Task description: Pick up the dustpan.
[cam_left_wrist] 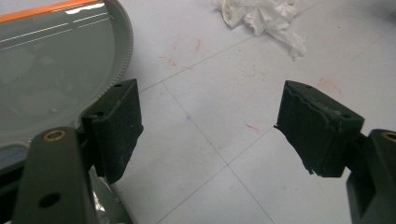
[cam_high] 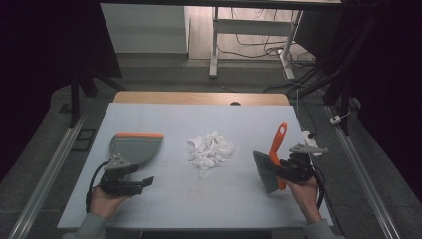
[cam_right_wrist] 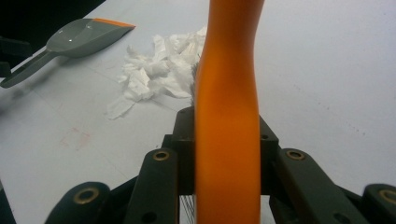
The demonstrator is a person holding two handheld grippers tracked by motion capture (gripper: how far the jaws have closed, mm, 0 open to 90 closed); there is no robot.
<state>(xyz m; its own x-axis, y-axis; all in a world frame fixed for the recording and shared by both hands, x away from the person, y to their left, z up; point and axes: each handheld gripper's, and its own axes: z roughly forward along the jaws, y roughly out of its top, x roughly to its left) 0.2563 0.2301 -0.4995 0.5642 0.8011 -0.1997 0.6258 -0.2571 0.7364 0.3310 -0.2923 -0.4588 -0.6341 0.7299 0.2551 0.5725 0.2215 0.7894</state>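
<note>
Jaws spread wide and empty, our left gripper [cam_high: 144, 182] rests on the white table [cam_high: 164, 209] beside the grey orange-edged plastic dustpan [cam_high: 133, 147], while our right gripper [cam_high: 284, 169] clamps the orange-handled grey-bristled brush [cam_high: 272, 160] right of the crumpled white tissue pile [cam_high: 210, 149].

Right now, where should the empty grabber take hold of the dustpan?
Best by its handle, I think. The dustpan lies flat with its orange lip pointing away and its thin handle toward the person, next to the open left gripper. Come in from the near side and close the jaws across the handle; the wide scoop looks too broad.
</note>
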